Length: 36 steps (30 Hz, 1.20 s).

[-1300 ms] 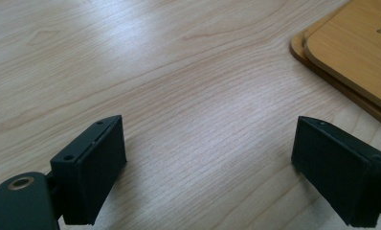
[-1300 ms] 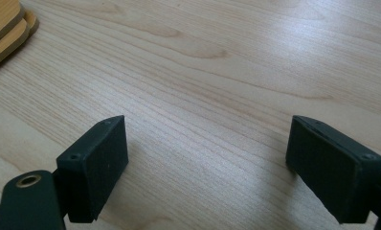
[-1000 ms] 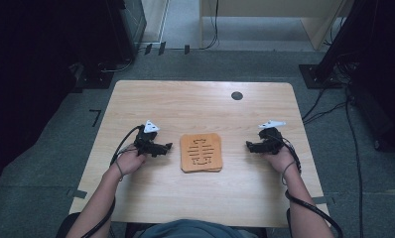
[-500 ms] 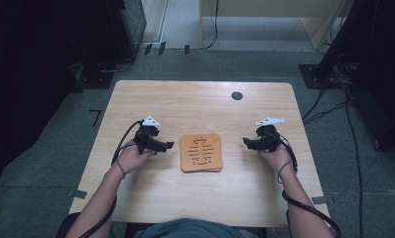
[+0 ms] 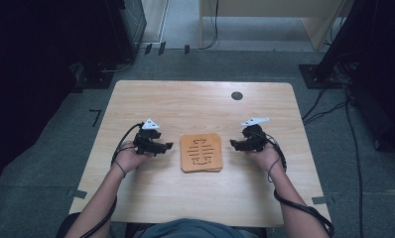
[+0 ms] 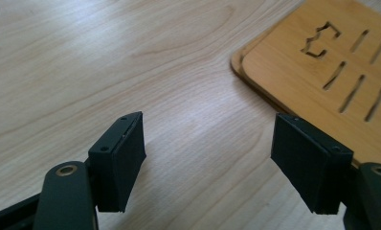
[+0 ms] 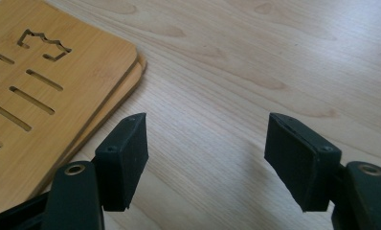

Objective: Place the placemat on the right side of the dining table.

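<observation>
Approach to the stacked slotted wooden boards [image 5: 201,152].
I am holding the left gripper [image 5: 166,146] and right gripper [image 5: 233,144] released, flanking them; low, level jaws should catch the edges.

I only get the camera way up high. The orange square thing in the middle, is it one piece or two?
Observer: Two. The right gripper view shows a second wooden board under the top board, its edge peeking out at the corner.
Operator: Are those wiggly lines on it drawn on?
Observer: No, they are slots cut into the top board; the left gripper view shows their dark insides.
Operator: Is the left tool open?
Observer: Yes, its jaws stand wide apart with bare table between them.
Operator: And the other one?
Observer: The right tool is open too, holding nothing, with the boards off to one side of its jaws.
</observation>
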Each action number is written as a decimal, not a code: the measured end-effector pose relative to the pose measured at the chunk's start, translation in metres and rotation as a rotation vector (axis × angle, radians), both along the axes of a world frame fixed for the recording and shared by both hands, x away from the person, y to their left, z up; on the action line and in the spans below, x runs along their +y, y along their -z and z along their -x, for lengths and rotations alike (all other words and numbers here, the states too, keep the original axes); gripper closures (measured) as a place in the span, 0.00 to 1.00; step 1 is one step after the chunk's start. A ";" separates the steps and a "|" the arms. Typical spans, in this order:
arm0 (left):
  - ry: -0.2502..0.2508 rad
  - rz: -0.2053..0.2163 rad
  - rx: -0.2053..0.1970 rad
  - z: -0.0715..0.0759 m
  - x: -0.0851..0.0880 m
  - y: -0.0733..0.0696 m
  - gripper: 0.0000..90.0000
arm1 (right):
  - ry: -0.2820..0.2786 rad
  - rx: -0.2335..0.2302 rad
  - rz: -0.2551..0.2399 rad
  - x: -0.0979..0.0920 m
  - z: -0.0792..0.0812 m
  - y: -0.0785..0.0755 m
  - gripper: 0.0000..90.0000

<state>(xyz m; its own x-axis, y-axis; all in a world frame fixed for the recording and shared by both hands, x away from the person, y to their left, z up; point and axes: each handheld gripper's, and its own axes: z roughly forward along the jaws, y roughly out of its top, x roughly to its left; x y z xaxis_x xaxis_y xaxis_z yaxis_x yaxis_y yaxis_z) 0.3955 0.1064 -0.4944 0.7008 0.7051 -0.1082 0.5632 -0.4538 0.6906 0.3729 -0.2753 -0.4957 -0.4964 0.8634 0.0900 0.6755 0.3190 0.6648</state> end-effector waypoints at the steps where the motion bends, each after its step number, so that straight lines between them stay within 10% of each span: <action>1: 0.002 0.002 -0.011 0.000 0.000 -0.001 0.30 | 0.000 0.005 0.000 0.002 0.000 0.000 0.35; 36: 0.012 0.034 0.017 0.002 -0.008 -0.002 0.28 | -0.119 0.002 0.058 0.029 -0.005 0.007 0.30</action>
